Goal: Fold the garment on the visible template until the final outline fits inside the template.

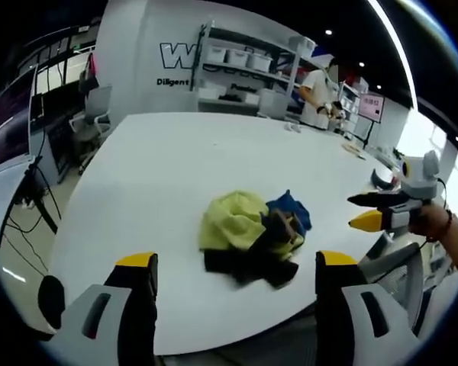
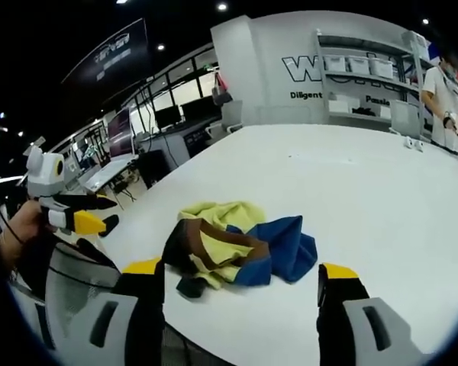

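Observation:
A crumpled garment [image 1: 248, 232] of yellow, blue and dark brown cloth lies in a heap on the white table [image 1: 175, 168], close to the near edge. My left gripper [image 1: 237, 261] hovers just short of it, jaws wide apart and nothing between them. In the right gripper view the same garment [image 2: 237, 244] sits ahead of my right gripper [image 2: 240, 268], which is open and holds nothing. The right gripper [image 1: 364, 211] enters the left gripper view from the right, off the table edge. The left gripper [image 2: 91, 213] appears at the left of the right gripper view, held in a hand.
The table edge [image 1: 237, 343] runs just under my jaws. A mesh chair [image 2: 69, 282] stands by the table's corner. Far off are shelves [image 1: 237, 65], a person [image 1: 317, 95] standing beside them, and an office chair [image 1: 95, 114]. Small items [image 1: 292, 126] lie at the far table end.

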Demonstrator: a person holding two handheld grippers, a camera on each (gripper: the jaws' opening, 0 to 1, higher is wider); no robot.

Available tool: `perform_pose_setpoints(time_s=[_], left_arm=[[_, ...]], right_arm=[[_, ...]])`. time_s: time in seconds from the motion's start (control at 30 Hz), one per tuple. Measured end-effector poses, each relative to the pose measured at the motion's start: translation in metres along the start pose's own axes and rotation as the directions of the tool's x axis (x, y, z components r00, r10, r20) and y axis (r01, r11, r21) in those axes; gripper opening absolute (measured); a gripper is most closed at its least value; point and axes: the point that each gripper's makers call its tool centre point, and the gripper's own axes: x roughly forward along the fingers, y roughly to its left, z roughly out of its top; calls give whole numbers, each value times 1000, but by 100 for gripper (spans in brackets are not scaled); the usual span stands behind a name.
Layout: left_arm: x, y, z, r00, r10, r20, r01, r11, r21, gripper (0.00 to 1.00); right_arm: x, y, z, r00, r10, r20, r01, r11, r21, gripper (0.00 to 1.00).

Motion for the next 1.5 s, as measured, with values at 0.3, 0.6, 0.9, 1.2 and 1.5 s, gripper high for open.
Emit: perform_pose_setpoints(time_s=[0.3, 0.6, 0.9, 1.2, 1.5], left_arm=[[3, 2, 0, 1000, 4, -8, -4, 1000, -4, 82], [10, 3, -1, 1000, 1, -22, -1, 1000, -6, 80], [21, 5, -2, 999, -5, -44, 5, 1000, -1, 78], [35, 11, -4, 997, 38, -67, -35, 998, 53, 75], [54, 8, -15, 993, 4, -116, -2, 1000, 15, 73]], right_arm=[[2, -4, -1, 1000, -1, -3, 2, 1000, 19, 78], [9, -6, -3, 1000, 7, -16, -7, 1000, 19, 74], [21, -4, -5, 999, 32, -40, -33, 999, -37, 69], [40, -6, -10, 996, 54, -67, -55, 998, -17, 57], [59, -9, -21, 992, 61, -114, -63, 998, -16, 56]])
